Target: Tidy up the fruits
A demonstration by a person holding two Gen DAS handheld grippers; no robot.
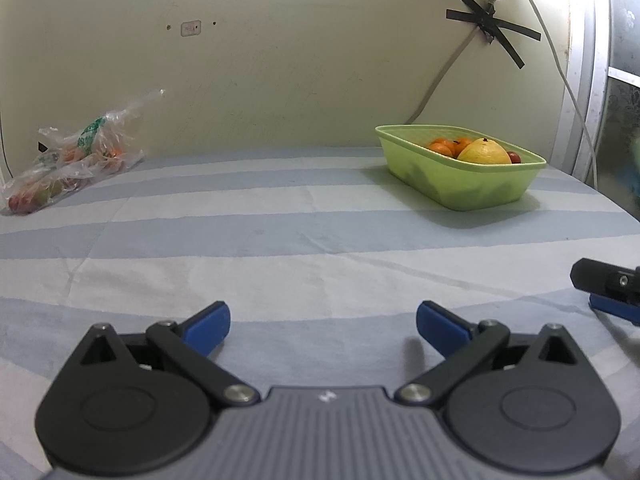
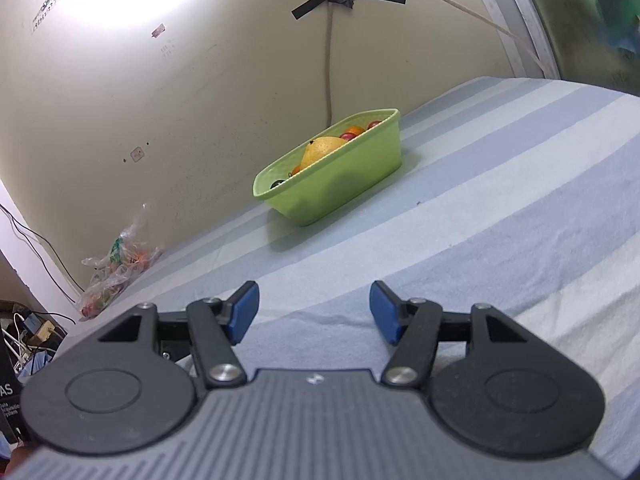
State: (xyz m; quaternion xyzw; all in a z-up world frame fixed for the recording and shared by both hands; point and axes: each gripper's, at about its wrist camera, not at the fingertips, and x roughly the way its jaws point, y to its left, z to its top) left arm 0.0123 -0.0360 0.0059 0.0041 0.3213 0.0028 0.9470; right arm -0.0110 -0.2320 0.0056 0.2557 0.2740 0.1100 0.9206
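A green plastic basket [image 1: 476, 184] stands on the striped bed at the back right, holding a yellow pear [image 1: 485, 152], oranges [image 1: 442, 147] and small red fruits. It also shows in the right wrist view [image 2: 352, 172] with the pear [image 2: 318, 149]. A clear plastic bag with fruits [image 1: 68, 164] lies at the back left by the wall, also in the right wrist view [image 2: 116, 272]. My left gripper [image 1: 323, 322] is open and empty, low over the bed. My right gripper [image 2: 314, 304] is open and empty; its finger [image 1: 608, 292] shows at the right edge of the left wrist view.
The bed has a blue and white striped sheet [image 1: 280, 240]. A beige wall [image 1: 280, 60] runs behind, with cables taped in black [image 1: 490, 26]. A window frame [image 1: 588, 80] is at the right. Cables and boxes [image 2: 32, 332] lie off the bed's left side.
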